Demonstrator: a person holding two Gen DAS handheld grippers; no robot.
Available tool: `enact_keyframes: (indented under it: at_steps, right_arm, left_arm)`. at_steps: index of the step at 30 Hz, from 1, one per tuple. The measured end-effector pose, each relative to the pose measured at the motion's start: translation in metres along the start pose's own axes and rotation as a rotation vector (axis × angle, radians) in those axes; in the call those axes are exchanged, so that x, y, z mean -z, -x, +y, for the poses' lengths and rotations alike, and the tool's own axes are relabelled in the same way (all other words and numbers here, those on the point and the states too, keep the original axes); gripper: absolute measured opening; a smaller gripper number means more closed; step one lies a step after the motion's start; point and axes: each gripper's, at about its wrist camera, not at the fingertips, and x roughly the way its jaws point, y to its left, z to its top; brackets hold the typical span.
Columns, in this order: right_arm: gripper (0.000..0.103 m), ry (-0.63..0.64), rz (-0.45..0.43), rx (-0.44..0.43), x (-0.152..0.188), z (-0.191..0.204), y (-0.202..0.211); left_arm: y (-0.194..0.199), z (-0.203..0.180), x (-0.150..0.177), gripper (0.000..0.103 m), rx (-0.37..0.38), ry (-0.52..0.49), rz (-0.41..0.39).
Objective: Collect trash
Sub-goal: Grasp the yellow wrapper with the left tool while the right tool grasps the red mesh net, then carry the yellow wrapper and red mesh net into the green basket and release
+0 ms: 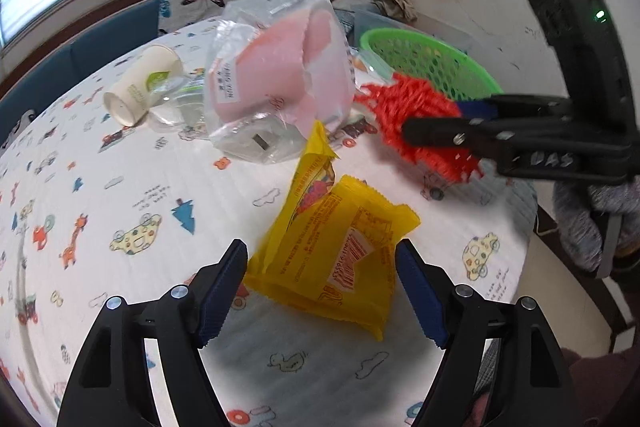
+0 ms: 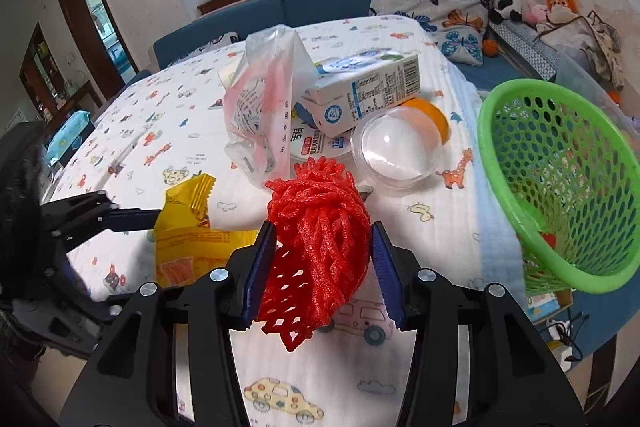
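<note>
A yellow snack wrapper (image 1: 332, 239) lies crumpled on the patterned tablecloth (image 1: 120, 167), between the blue pads of my left gripper (image 1: 322, 287). Its jaws stand wide on either side of the wrapper, and I see no squeeze on it. My right gripper (image 2: 324, 267) is shut on a red foam fruit net (image 2: 320, 227), which bulges out ahead of the pads. In the left wrist view the right gripper (image 1: 416, 129) holds the red net (image 1: 412, 107) just in front of the green basket (image 1: 400, 33). The right wrist view has the green basket (image 2: 490, 147) tilted at the right, and the yellow wrapper (image 2: 192, 235) at the left.
A clear bag with pink print (image 1: 276, 75) stands mid-table beside a tipped paper cup (image 1: 140, 87). A milk carton (image 2: 368, 87), a clear plastic dome (image 2: 396, 151) and an orange half-shell (image 2: 434, 115) lie behind the net. A blue sofa (image 2: 320, 3) with cushions and plush toys backs the table.
</note>
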Motion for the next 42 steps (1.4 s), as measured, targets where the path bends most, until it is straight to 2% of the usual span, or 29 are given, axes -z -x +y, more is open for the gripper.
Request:
enact_keyframes:
  at_steps: [10, 13, 18, 24, 33, 42]
  right_arm:
    - [0.049, -0.021, -0.014, 0.023, 0.005, -0.009, 0.017]
    - [0.049, -0.023, -0.013, 0.033, 0.007, -0.012, 0.02]
    - [0.049, -0.035, -0.019, 0.037, 0.008, -0.016, 0.023]
    - [0.049, -0.038, -0.024, 0.041, 0.01, -0.017, 0.025]
    - [0.049, -0.058, -0.035, 0.051, 0.01, -0.025, 0.03]
    - [0.049, -0.074, -0.063, 0.071, 0.008, -0.035, 0.044]
  left_arm:
    - [-0.011, 0.002, -0.006, 0.07, 0.024, -0.038, 0.012]
    - [-0.011, 0.007, -0.01, 0.077, 0.062, -0.022, 0.017]
    - [-0.015, 0.006, -0.013, 0.077, 0.091, -0.054, 0.025]
    - [-0.022, -0.001, -0.012, 0.06, 0.105, -0.064, 0.041]
    - [-0.01, -0.002, -0.004, 0.039, 0.089, -0.024, 0.009]
    - [0.014, -0.007, 0.003, 0.035, 0.073, 0.033, -0.038]
